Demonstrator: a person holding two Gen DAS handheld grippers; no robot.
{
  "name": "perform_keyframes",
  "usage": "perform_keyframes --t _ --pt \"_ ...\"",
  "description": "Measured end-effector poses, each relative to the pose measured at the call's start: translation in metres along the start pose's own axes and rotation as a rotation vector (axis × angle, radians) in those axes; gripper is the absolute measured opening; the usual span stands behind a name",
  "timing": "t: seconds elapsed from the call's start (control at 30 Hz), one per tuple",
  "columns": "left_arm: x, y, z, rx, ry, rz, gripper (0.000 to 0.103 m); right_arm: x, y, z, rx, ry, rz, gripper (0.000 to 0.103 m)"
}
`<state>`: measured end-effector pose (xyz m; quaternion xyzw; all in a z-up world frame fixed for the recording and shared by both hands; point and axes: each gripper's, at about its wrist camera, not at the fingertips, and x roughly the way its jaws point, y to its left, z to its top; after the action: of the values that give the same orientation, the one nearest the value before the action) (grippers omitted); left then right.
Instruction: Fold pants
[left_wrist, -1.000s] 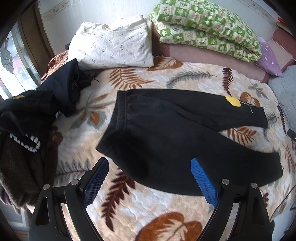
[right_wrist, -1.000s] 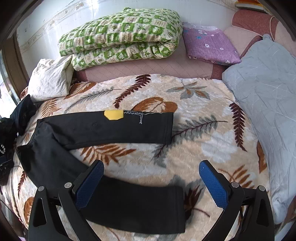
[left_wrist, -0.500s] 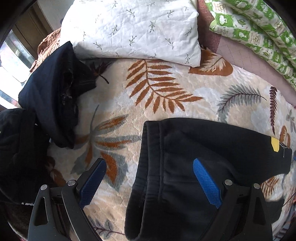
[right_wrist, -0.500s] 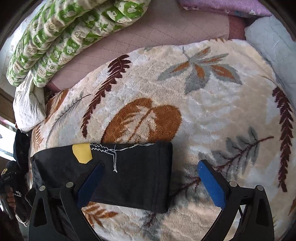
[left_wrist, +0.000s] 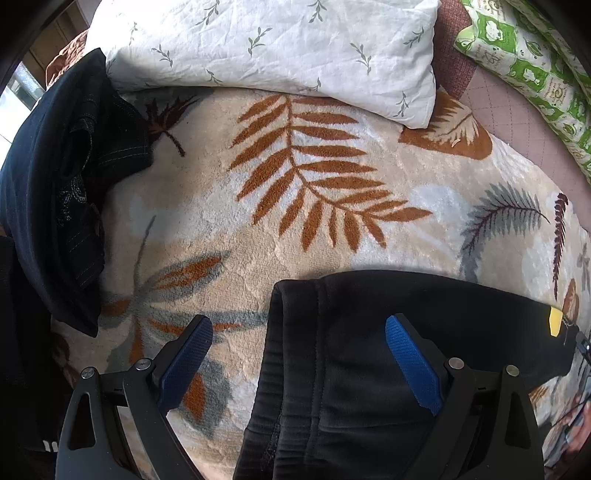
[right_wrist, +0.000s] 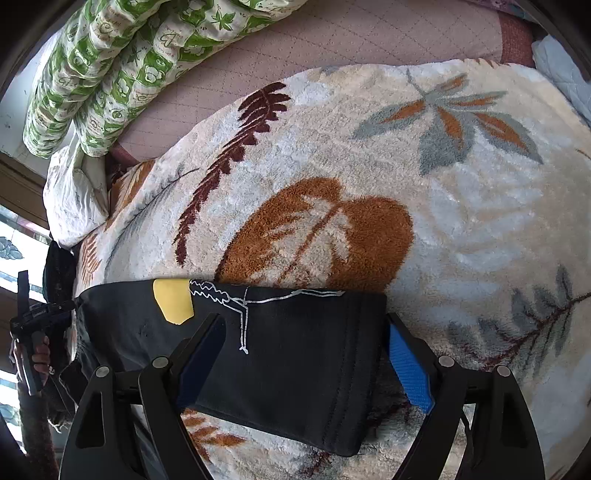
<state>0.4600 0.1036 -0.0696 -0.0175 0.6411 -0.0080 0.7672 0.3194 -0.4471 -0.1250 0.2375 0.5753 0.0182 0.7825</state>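
Black fleece pants (left_wrist: 369, 369) lie flat on the cream plush blanket with rust and grey leaves (left_wrist: 258, 221), and we see both ends of them at once. Our left gripper (left_wrist: 295, 354) has its jaws spread wide, the ribbed waistband (left_wrist: 280, 369) running between them: the left blue pad (left_wrist: 184, 362) sits over bare blanket, the right blue pad over the black cloth. Whether either pad touches, we cannot tell. Ahead of these jaws lies a white pillow with small leaf sprigs (left_wrist: 277, 48), and off to their left a heap of dark navy clothing (left_wrist: 55, 184). Our right gripper (right_wrist: 306, 354) also has its jaws apart, straddling the leg cuff (right_wrist: 351, 369); the cuff's end sits just inside the right pad (right_wrist: 410, 373). A yellow patch (right_wrist: 171, 301) and a thin white line drawing (right_wrist: 240, 306) mark the leg just ahead of the left jaw. Farther ahead, a folded green-and-white printed quilt (right_wrist: 110, 66) rests on a mauve quilted cover (right_wrist: 332, 40).
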Motion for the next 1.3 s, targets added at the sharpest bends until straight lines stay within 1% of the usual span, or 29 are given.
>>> perform_keyframes --t 0.13,0.17,0.2,0.23,0.27,0.3,0.33,0.37,0.4,0.5,0.57,0.7,0.9,1.13,1.3 --pt "0.008 0.003 0.008 -0.007 -0.005 -0.012 0.095 -0.002 -0.007 0.002 0.024 -0.010 0.030 0.084" --pt "0.010 0.004 0.010 -0.009 -0.003 -0.016 0.093 -0.003 -0.008 0.002 0.028 -0.012 0.034 0.082" --pt "0.013 0.004 0.012 -0.007 0.004 -0.019 0.086 -0.004 -0.008 0.003 0.029 -0.013 0.035 0.081" --pt "0.016 0.003 0.013 -0.002 0.013 -0.028 0.079 -0.004 -0.008 0.003 0.024 -0.014 0.032 0.076" --pt "0.019 0.002 0.014 0.006 0.028 -0.046 0.061 -0.004 -0.007 0.004 0.017 -0.012 0.026 0.067" --pt "0.022 0.002 0.015 0.008 0.045 -0.066 0.045 -0.004 -0.007 0.005 0.013 -0.007 0.027 0.060" --pt "0.023 0.002 0.014 0.007 0.050 -0.066 0.044 -0.003 -0.008 0.005 0.009 0.001 0.031 0.042" --pt "0.022 0.002 0.015 0.012 0.037 -0.058 0.039 -0.003 -0.008 0.005 0.007 0.007 0.032 0.025" --pt "0.020 0.001 0.014 0.021 0.026 -0.052 0.034 -0.002 -0.007 0.005 0.004 0.014 0.035 0.023" --pt "0.011 0.002 0.010 0.014 0.005 -0.063 0.030 -0.003 -0.001 0.002 -0.020 0.006 0.020 0.022" --pt "0.001 0.001 0.007 0.012 -0.017 -0.065 0.029 -0.007 0.002 0.001 -0.023 -0.008 0.013 0.022" --pt "-0.020 -0.005 -0.002 0.030 -0.055 -0.042 0.028 -0.019 0.010 -0.003 -0.047 -0.033 -0.005 0.022" --pt "-0.065 -0.007 -0.025 0.033 -0.121 -0.023 0.027 -0.045 0.025 -0.012 -0.113 -0.075 -0.044 0.022" --pt "-0.122 0.002 -0.067 0.022 -0.194 -0.021 0.027 -0.078 0.043 -0.036 -0.180 -0.111 -0.071 0.022" --pt "-0.153 0.012 -0.105 0.014 -0.231 -0.029 0.027 -0.101 0.050 -0.064 -0.207 -0.129 -0.075 0.022"
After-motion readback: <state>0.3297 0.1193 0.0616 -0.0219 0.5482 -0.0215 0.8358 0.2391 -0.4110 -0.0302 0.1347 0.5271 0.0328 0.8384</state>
